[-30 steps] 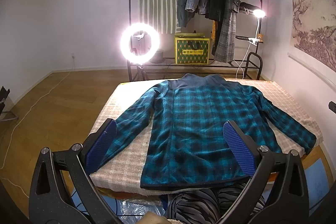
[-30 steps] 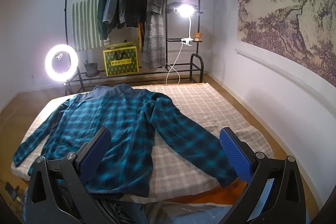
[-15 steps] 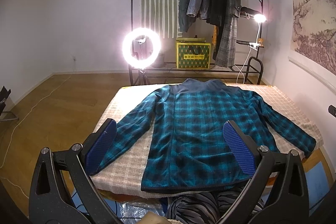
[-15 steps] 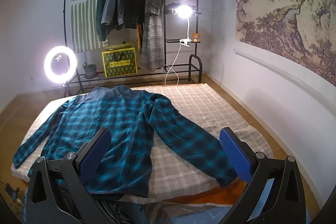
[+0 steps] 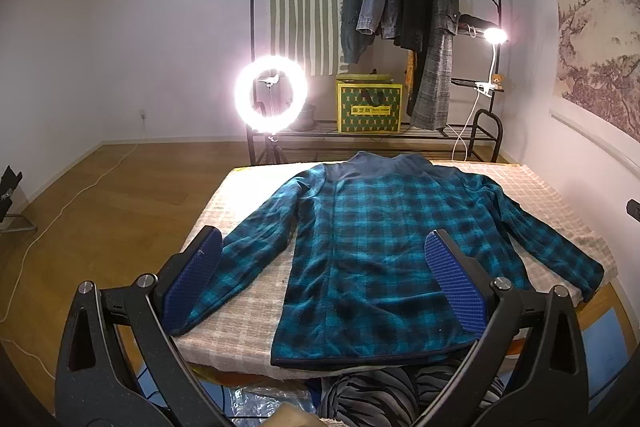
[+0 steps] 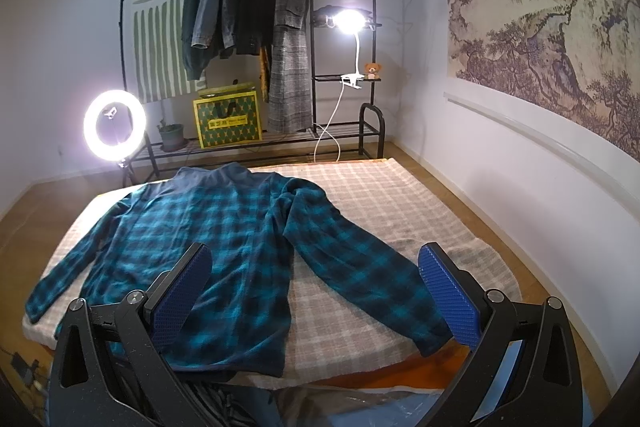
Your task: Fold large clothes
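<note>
We find both sets of jaws spread wide and gripping nothing. The left gripper (image 5: 324,283) hangs above the near edge of the table (image 5: 240,331), its two blue pads framing the left sleeve and lower body of the plaid shirt (image 5: 384,251). The right gripper (image 6: 316,291) hangs likewise, framing the shirt's hem and its right sleeve (image 6: 360,267).

The plaid shirt lies flat on the checked cloth that covers the table, collar away from us, hem at the near edge, both sleeves angled outward and down. No fold has been made; we judge the task to be at its start.

For the first fold we recommend that each gripper take its own side: pinch the sleeve near the cuff, where the fabric is single and flat, and lift only enough to clear the body. Carry the sleeve inward across the chest and lay it straight before letting go. The fleece-like cloth looks thick and may drag the cover under it, so the pull should be slow. The right cuff lies at the table corner and could slip over the edge.

Writing: the yellow-green patterned box (image 5: 369,107) on the clothes rack (image 6: 340,27) shelf carries a label panel, but its characters are too small for us to read. No other brand or text is legible.
</note>
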Tool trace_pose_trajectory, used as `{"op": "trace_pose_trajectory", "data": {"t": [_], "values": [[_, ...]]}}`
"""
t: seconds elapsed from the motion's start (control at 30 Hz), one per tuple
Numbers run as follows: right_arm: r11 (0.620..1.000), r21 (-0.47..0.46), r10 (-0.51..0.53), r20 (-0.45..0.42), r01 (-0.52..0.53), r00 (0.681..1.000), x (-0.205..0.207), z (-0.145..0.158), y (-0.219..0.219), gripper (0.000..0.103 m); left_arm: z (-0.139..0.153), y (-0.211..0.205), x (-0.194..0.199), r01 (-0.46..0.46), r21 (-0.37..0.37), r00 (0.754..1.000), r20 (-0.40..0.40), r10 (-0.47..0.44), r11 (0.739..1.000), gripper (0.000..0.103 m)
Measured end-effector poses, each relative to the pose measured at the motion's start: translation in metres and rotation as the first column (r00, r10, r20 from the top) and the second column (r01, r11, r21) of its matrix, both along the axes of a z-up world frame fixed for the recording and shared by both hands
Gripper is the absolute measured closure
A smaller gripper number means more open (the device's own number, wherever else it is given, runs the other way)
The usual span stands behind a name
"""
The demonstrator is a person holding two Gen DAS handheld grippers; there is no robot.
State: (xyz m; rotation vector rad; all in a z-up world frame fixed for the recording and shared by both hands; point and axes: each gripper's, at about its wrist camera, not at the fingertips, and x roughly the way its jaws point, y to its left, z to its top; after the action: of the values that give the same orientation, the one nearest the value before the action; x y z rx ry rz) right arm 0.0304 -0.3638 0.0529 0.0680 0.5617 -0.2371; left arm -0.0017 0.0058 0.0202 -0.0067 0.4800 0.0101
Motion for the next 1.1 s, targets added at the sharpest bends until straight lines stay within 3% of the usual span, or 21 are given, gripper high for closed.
{"op": "trace_pose_trajectory", "data": {"t": [0.87,1.1], "values": [[1.0,0.002,0.002,-0.002,-0.002,1.0,0.002,-0.001,0.002,0.0,0.0,0.011,0.002,-0.005,-0.002,1.0,0.002,0.005,1.0,0.0],[1.0,0.003,0.0,-0.011,0.0,1.0,0.004,-0.004,0.006,0.0,-0.012,0.024,0.009,-0.016,0.003,1.0,-0.006,0.016,1.0,0.0]]}}
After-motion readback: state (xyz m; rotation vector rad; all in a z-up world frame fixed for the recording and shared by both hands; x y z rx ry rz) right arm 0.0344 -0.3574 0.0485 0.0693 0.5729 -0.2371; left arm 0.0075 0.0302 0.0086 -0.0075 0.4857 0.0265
